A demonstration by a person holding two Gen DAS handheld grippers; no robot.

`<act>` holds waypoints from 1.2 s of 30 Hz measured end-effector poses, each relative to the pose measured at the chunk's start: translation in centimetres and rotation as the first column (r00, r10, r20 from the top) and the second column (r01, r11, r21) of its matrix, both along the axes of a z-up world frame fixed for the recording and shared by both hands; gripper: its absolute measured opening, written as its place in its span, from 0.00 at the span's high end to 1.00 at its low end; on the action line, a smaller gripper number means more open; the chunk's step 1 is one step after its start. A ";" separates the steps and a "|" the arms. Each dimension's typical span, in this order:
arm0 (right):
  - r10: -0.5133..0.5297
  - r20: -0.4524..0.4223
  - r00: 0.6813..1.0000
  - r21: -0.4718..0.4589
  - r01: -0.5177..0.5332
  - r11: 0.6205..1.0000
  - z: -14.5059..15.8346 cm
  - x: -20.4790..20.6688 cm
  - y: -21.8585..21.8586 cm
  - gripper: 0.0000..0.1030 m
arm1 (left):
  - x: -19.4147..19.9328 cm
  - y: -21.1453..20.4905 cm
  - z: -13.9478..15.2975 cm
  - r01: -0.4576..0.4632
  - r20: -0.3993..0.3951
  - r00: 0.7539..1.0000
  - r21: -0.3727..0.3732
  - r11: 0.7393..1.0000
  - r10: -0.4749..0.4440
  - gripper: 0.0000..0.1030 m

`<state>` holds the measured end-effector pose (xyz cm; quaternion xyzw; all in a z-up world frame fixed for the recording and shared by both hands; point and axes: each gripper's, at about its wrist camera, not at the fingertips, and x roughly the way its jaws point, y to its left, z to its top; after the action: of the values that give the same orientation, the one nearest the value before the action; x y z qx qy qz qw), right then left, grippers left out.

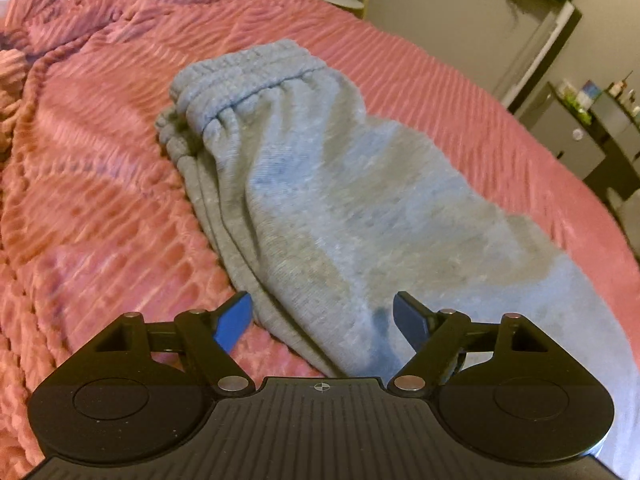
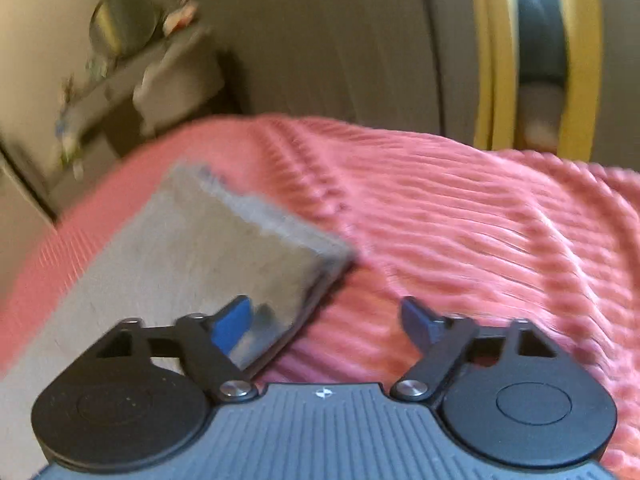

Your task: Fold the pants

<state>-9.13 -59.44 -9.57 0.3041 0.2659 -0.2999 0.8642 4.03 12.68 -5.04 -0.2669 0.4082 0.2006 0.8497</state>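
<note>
Grey sweatpants (image 1: 332, 208) lie on the pink bedspread (image 1: 100, 208), folded lengthwise with the legs stacked and the elastic waistband (image 1: 248, 76) at the far end. My left gripper (image 1: 322, 320) hovers open over the near part of the pants, its blue pads apart with grey cloth showing below the gap. In the right wrist view, which is blurred, a flat squared end of the pants (image 2: 192, 248) lies at the left. My right gripper (image 2: 326, 320) is open over that end's right edge: the left finger (image 2: 232, 322) is above the cloth, the right one above the bedspread (image 2: 480, 220).
The bedspread is bunched up at the far left (image 1: 36, 32). Beyond the bed's edge stand a dark cabinet with small items (image 1: 592, 128), a shelf with a round mirror (image 2: 120, 24) and a yellow-framed object (image 2: 536, 52).
</note>
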 end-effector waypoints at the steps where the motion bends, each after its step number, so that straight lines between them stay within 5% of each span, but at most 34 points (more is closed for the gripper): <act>1: 0.004 0.013 1.000 0.011 -0.004 1.000 0.1 -0.5 -0.1 0.26 | 0.2 -0.1 -0.2 -0.002 -0.005 1.000 0.010 1.000 0.002 0.19; 9: 0.136 -0.022 0.990 -0.058 -0.137 0.989 0.9 0.8 4.2 0.26 | 0.8 -1.7 -0.4 0.043 -0.029 0.999 0.079 0.996 -0.041 0.15; 16: 0.462 -0.105 0.881 -0.268 -0.472 0.840 1.9 4.9 14.1 0.14 | 0.6 -0.9 -0.6 0.017 -0.035 0.999 0.042 0.999 -0.015 0.15; 21: 0.425 -0.226 0.877 -0.287 -0.477 0.831 -0.1 6.7 15.0 0.12 | 0.4 -0.8 -0.7 0.019 -0.033 0.999 0.027 0.999 -0.018 0.15; 25: 0.391 -0.301 0.870 -0.398 -0.488 0.777 -0.7 6.5 14.6 0.07 | 0.7 -0.6 -0.9 0.011 -0.028 1.000 0.023 1.000 -0.011 0.14; 30: 0.341 -0.285 0.896 -0.398 -0.434 0.808 -0.8 5.8 11.4 0.06 | 0.7 -0.7 -0.8 0.012 -0.006 1.000 0.028 1.000 -0.012 0.15; 36: 0.256 -0.308 0.916 -0.415 -0.372 0.831 -0.5 5.5 10.3 0.06 | -0.5 -2.3 1.7 0.060 0.196 0.977 0.126 0.990 -0.084 0.12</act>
<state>-3.59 -49.17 -10.06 0.0017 0.3350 -0.2420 0.9106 3.54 10.34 -3.38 -0.2194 0.3171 0.1656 0.9077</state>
